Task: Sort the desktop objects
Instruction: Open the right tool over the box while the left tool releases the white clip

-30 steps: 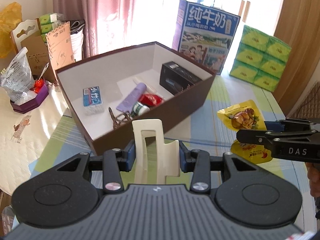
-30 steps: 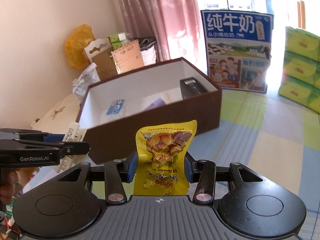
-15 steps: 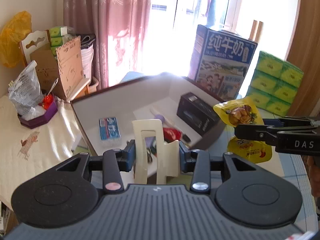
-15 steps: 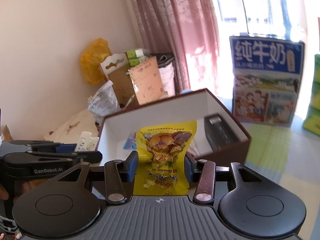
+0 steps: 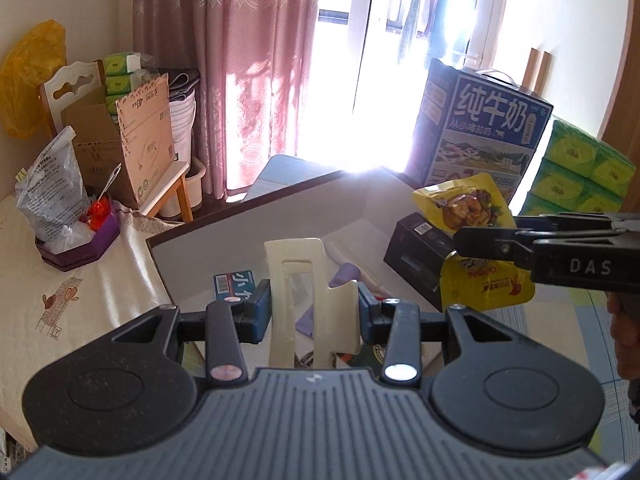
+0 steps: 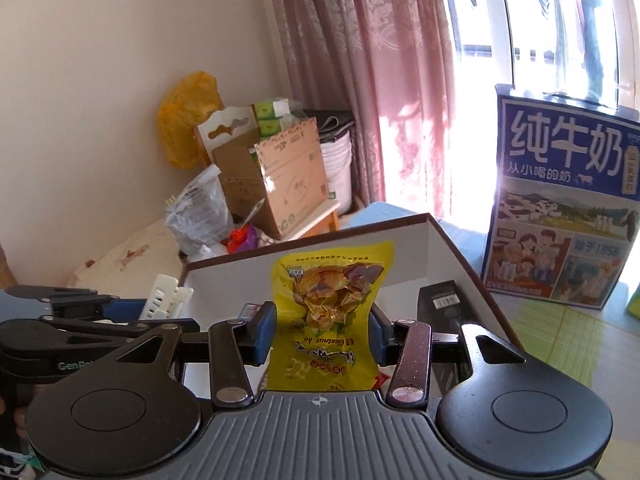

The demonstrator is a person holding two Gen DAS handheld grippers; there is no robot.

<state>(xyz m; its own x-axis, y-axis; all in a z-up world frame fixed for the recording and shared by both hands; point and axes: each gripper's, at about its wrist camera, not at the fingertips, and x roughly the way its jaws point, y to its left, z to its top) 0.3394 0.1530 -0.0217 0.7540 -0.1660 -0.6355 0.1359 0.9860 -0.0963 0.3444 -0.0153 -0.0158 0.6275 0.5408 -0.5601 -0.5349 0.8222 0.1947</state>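
My left gripper (image 5: 312,312) is shut on a cream hair claw clip (image 5: 304,296) and holds it upright over the brown box (image 5: 256,216). My right gripper (image 6: 322,332) is shut on a yellow snack pouch (image 6: 328,304), also above the box (image 6: 404,226). The pouch (image 5: 468,208) shows at the right of the left wrist view and the clip (image 6: 164,296) at the left of the right wrist view. In the box lie a black case (image 5: 416,252), a blue packet (image 5: 234,284) and a purple tube (image 5: 344,272).
A blue milk carton box (image 5: 480,128) and green tissue packs (image 5: 580,172) stand behind the brown box to the right. A purple tray with a plastic bag (image 5: 60,216) sits on the cream cloth at left. Cardboard boxes on a chair (image 5: 132,148) stand by the curtain.
Both grippers have moved forward and up, from in front of the box's near wall to above its inside, each still holding its object.
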